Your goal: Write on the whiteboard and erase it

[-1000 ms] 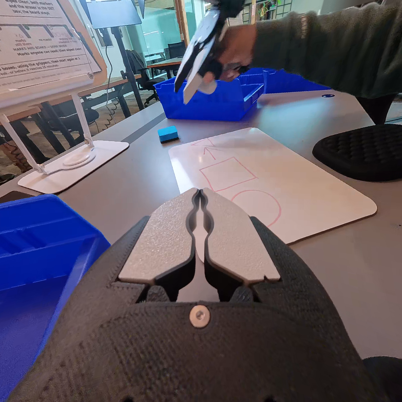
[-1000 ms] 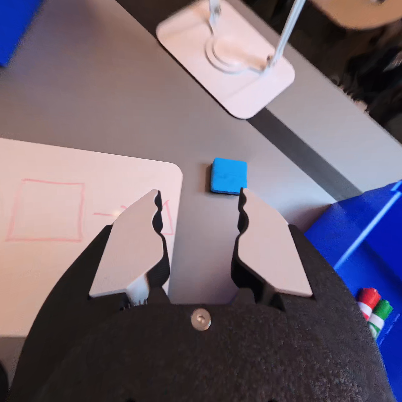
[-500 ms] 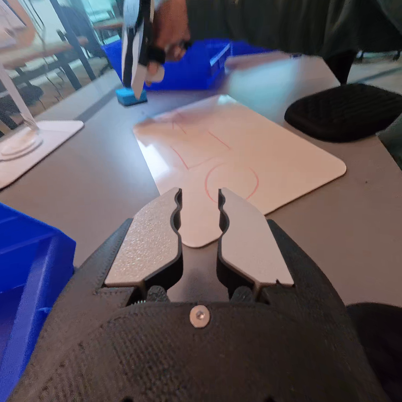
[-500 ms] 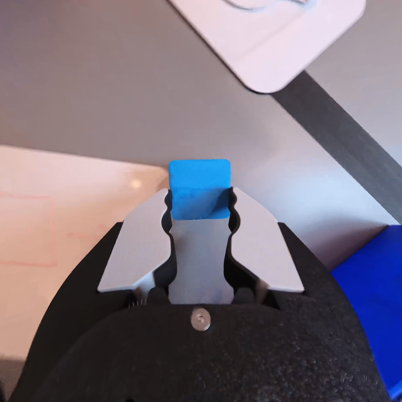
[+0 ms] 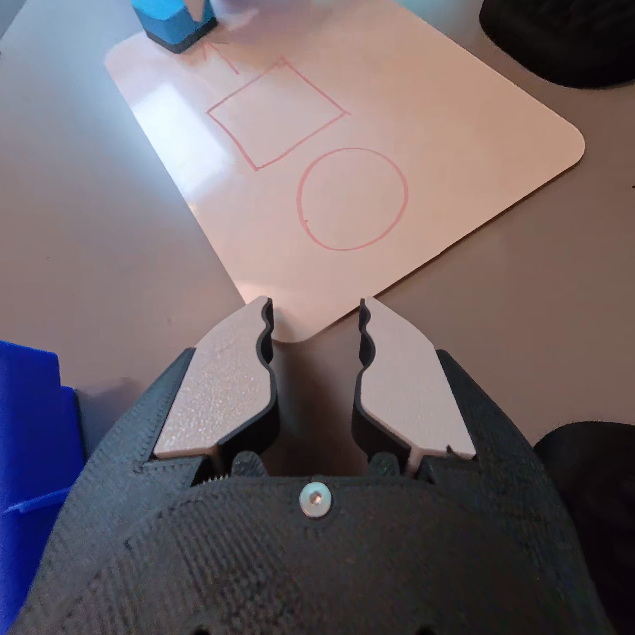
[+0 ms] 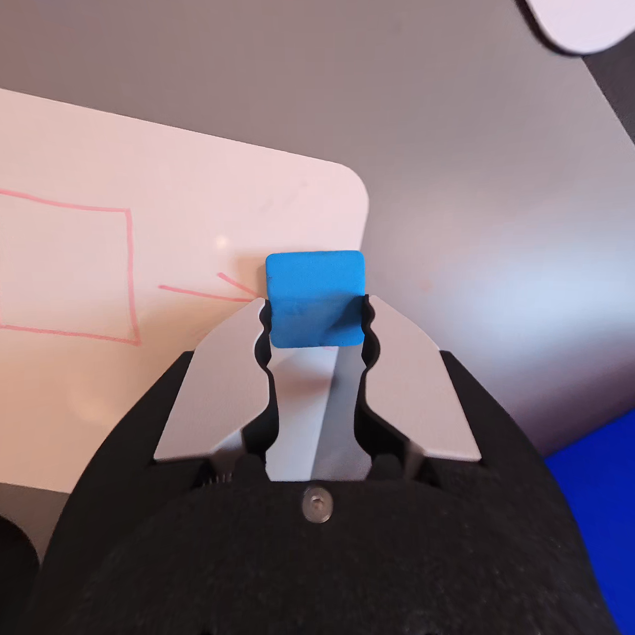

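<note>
A white whiteboard (image 5: 429, 113) lies flat on the grey table, with a red square (image 5: 275, 113), a red circle (image 5: 352, 199) and part of a red triangle drawn on it. My right gripper (image 6: 314, 300) is shut on a blue eraser (image 6: 314, 295) and holds it on the board's corner (image 6: 240, 213), over the triangle's end. The eraser (image 5: 171, 20) shows at the far corner in the left wrist view. My left gripper (image 5: 315, 304) is open and empty, its tips over the board's near corner.
A blue bin (image 5: 31, 446) stands at the left beside my left gripper. A black textured pad (image 5: 567, 37) lies to the right of the board. A white stand base (image 6: 584, 24) and another blue bin (image 6: 591, 515) lie beyond the board's corner. Spacing between my two grippers at the tips: around 30 centimetres.
My right gripper closed on the blue eraser and carried it from the table onto the board's corner. My left gripper opened and tilted down toward the board's near corner.
</note>
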